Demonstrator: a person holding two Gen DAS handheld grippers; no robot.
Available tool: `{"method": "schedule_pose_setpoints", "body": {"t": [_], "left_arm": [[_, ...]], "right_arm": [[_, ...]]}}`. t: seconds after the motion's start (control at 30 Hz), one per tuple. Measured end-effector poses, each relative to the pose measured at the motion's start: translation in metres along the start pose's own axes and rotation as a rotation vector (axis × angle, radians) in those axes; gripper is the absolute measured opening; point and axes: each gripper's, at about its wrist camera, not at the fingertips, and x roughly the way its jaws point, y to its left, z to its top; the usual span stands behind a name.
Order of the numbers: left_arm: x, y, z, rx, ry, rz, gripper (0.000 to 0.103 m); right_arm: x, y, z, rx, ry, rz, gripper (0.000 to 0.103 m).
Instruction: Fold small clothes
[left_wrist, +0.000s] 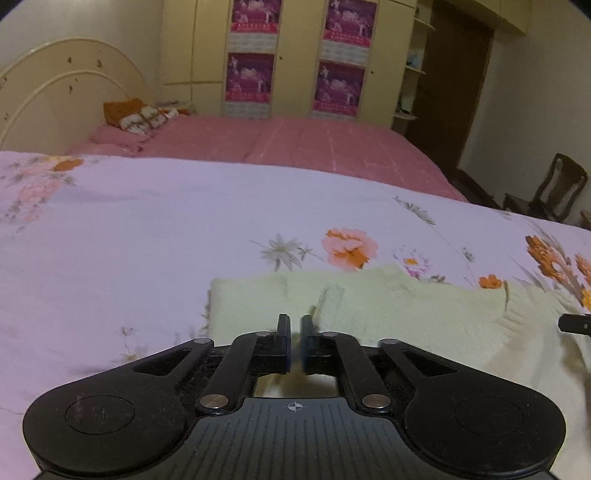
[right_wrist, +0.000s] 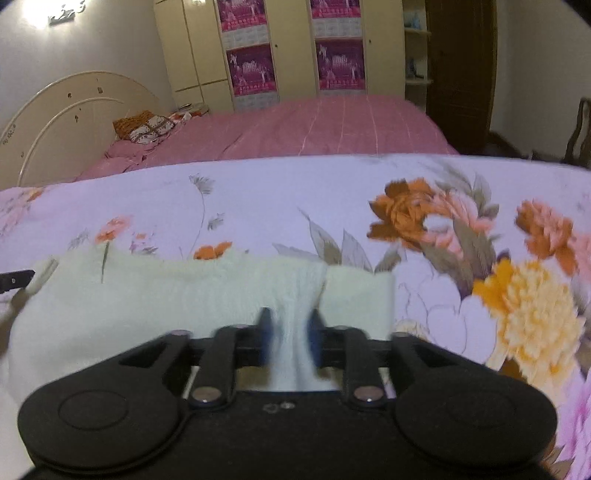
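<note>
Pale-green garment (right_wrist: 207, 295), soft and limp, is best pinched at corners; a fold lies between the parted right claw (right_wrist: 288, 332), the left claw (left_wrist: 294, 332) narrowly parted, empty.

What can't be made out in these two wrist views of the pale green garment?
- Pale green garment: its near part is hidden behind the left gripper body in the left wrist view, so its type and fold state are unclear.
- Right gripper: blurred in the right wrist view; cloth lies between the fingers, but pad contact is unclear.
- Wardrobe posters: text too small.
</note>
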Motion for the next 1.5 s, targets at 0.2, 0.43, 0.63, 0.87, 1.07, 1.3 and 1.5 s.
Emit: {"method": "schedule_pose_setpoints", "body": {"t": [0.2, 0.43, 0.63, 0.87, 1.07, 1.3, 1.5], "left_arm": [[-0.013, -0.005, 0.002, -0.018, -0.066, -0.026, 0.078], [0.007, -0.018, -0.004, 0.063, 0.039, -0.01, 0.009], [-0.004, -0.029, -0.005, 0.118, -0.038, 0.054, 0.003], [-0.012, -0.019, 0.013, 0.078, -0.149, 0.096, 0.003], [0.023, -0.019, -0.002, 0.09, -0.065, 0.142, 0.004], [0.003, -0.009, 0.003, 0.059, -0.072, 0.192, 0.091], [-0.04, 0.009, -0.017, -0.006, -0.033, 0.161, 0.091]], "right_arm": [[0.0, 0.004, 0.001, -0.002, 0.004, 0.043, 0.052], [0.004, 0.001, -0.005, 0.041, 0.017, 0.028, 0.03], [-0.007, 0.011, -0.003, 0.002, -0.026, -0.01, 0.008], [-0.026, 0.017, 0.008, -0.045, -0.141, -0.072, 0.008], [0.011, 0.009, 0.006, -0.021, -0.021, -0.129, 0.009], [0.006, 0.003, 0.003, -0.052, -0.036, -0.198, 0.028], [-0.034, 0.014, -0.008, -0.031, -0.068, -0.135, 0.031]]}}
